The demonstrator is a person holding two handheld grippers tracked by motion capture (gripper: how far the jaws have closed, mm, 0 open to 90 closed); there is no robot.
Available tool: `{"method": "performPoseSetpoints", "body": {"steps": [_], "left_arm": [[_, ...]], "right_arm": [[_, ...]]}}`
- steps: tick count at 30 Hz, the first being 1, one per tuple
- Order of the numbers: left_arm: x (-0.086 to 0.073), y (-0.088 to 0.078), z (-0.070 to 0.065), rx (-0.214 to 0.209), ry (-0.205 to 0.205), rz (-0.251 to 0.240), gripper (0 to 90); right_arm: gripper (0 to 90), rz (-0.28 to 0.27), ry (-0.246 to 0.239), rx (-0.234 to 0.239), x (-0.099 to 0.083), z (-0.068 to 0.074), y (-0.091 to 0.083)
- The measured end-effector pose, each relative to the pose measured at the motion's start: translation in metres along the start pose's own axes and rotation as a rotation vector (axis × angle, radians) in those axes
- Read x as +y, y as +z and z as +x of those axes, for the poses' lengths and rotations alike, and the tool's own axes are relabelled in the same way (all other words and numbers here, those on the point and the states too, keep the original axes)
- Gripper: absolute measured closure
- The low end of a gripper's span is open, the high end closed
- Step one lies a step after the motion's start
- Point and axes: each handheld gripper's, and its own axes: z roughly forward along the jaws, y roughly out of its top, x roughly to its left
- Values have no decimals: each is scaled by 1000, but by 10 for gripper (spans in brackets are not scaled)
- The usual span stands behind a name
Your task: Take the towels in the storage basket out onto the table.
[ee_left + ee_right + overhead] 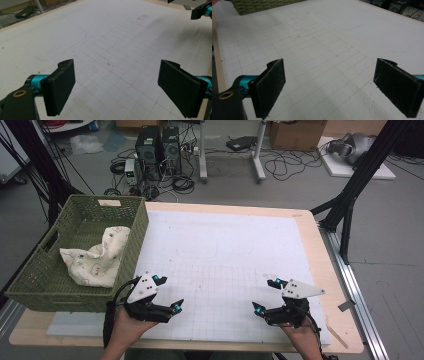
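Note:
A cream patterned cloth [97,256] lies crumpled inside a green woven basket [36,277] at the table's left edge. My left gripper [169,293] hovers over the white gridded mat [225,255] near the front left, just right of the basket, open and empty. In the left gripper view its jaws stand wide apart over bare mat [117,70]. My right gripper [265,296] sits near the front right, also open and empty, with its pads [270,85] spread wide above the mat [324,50]. The other gripper's jaw tip [201,11] shows at the top right of the left gripper view.
The basket's corner [262,5] appears far off in the right gripper view. A faint rounded outline [197,247] is drawn mid-mat. Computer towers [159,147], cables and black stand legs [350,190] occupy the floor beyond the table.

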Motion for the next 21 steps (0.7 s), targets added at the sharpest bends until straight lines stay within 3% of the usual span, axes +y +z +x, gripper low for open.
{"method": "performPoseSetpoints", "body": {"steps": [5, 21], "left_arm": [[9, -6, 5, -28, -10, -14, 154], [27, -20, 19, -39, 4, -15, 174]], "right_arm": [[98, -8, 9, -4, 1, -1, -1], [98, -21, 14, 0, 2, -2, -2]]}}
